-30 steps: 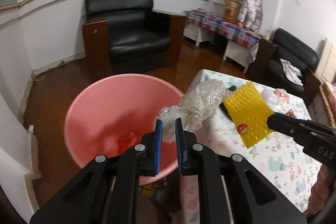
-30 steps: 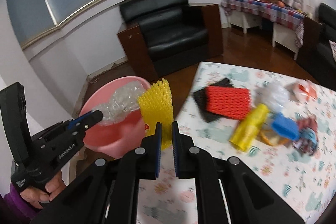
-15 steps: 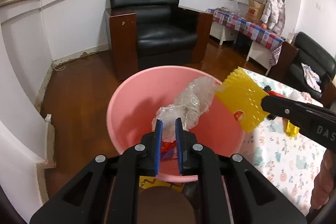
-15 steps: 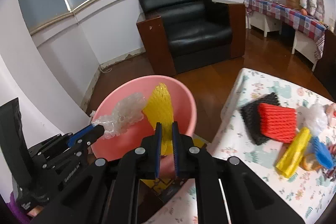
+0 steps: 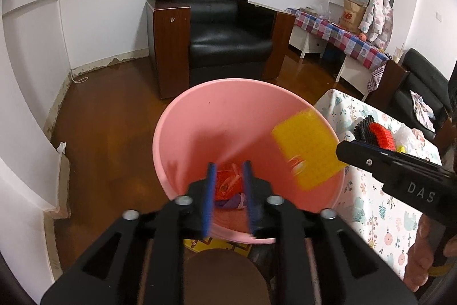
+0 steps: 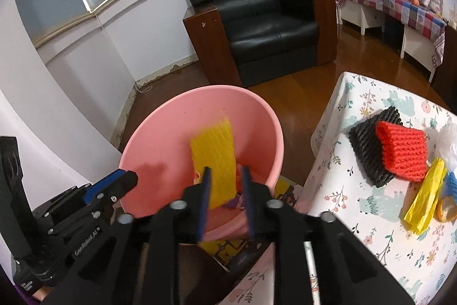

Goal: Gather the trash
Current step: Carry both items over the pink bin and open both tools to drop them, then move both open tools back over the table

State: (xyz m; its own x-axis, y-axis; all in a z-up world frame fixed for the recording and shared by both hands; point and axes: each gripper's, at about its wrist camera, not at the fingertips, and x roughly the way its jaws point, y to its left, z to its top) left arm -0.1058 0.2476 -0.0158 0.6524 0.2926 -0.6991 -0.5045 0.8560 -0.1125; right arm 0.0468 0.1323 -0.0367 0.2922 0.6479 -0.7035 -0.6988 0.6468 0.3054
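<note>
You are at the drop: both loads are being let go over the pink plastic bin point(image 5: 182, 133), a smooth round tub that stands on the wooden floor just off the near corner of the table point(image 6: 360, 216). That table wears a floral cloth, and more trash waits along its far edge, so your next move, I judge, calls for swinging back there and closing on another piece.

Your right gripper point(image 6: 225, 185) has just been opening; its jaws stand part-way apart, and the yellow foam net point(image 6: 214, 159), a soft flat mesh sleeve, hangs blurred between them over the bin's mouth, apparently loose and falling. Your left gripper point(image 5: 228, 182) has also just been opening; its jaws are apart with nothing between them, and below them only red and purple scraps point(image 5: 228, 187) show on the bin's bottom.

On the table lie a black foam net point(image 6: 368, 150) with a ribbed red foam net point(image 6: 402, 153) on top, then a crumpled yellow plastic bag point(image 6: 425, 202) touching the red net's near edge.
</note>
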